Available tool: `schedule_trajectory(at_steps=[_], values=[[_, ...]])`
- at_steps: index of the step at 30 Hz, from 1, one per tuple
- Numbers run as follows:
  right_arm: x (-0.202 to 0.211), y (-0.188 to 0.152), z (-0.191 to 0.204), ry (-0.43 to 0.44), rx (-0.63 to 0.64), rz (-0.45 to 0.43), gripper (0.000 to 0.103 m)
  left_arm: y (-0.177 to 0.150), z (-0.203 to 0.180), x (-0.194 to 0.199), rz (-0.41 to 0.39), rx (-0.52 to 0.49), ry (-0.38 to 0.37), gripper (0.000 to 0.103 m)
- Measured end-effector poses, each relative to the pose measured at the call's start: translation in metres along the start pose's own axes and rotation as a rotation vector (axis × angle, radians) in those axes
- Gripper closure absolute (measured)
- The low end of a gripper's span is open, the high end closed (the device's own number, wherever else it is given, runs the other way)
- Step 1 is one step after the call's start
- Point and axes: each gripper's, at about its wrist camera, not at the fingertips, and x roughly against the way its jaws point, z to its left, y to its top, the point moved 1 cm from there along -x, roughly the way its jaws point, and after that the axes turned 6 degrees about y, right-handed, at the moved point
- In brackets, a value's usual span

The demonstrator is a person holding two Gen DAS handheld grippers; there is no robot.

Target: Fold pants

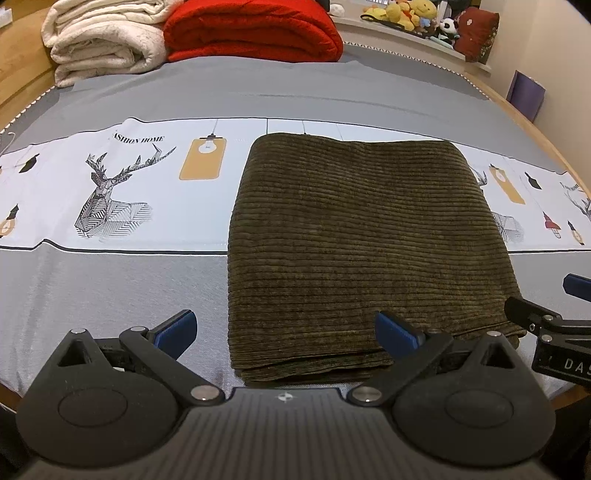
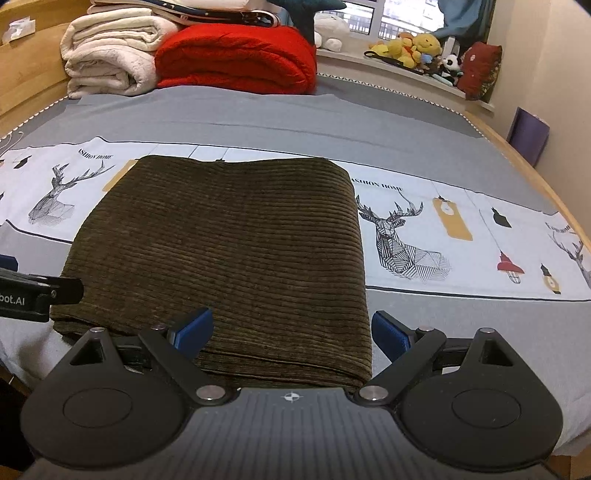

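Observation:
The olive-green corduroy pants (image 1: 362, 243) lie folded into a thick rectangle on the bed, its layered edge nearest me. My left gripper (image 1: 286, 332) is open at the near left corner of the bundle, one blue pad on the sheet, the other over the cloth, holding nothing. My right gripper (image 2: 293, 332) is open over the near right corner of the pants (image 2: 229, 251), with the cloth edge between its pads. Each gripper shows at the edge of the other's view: the right one (image 1: 554, 317), the left one (image 2: 33, 295).
The bed (image 1: 110, 288) has a grey sheet with a white band of deer and lamp prints. Folded cream blankets (image 1: 99, 37) and a red blanket (image 1: 251, 33) sit at the far end. Plush toys (image 2: 417, 50) line the window ledge. A wooden frame edge (image 2: 517, 147) runs along the right.

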Motion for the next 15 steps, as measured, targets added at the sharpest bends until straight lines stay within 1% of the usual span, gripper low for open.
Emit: schedule_trajectory(at_steps=[15], values=[[-0.0026, -0.0007, 0.0032, 0.008, 0.009, 0.009, 0.010, -0.0019, -0.0040, -0.0003, -0.004, -0.028, -0.013, 0.000]])
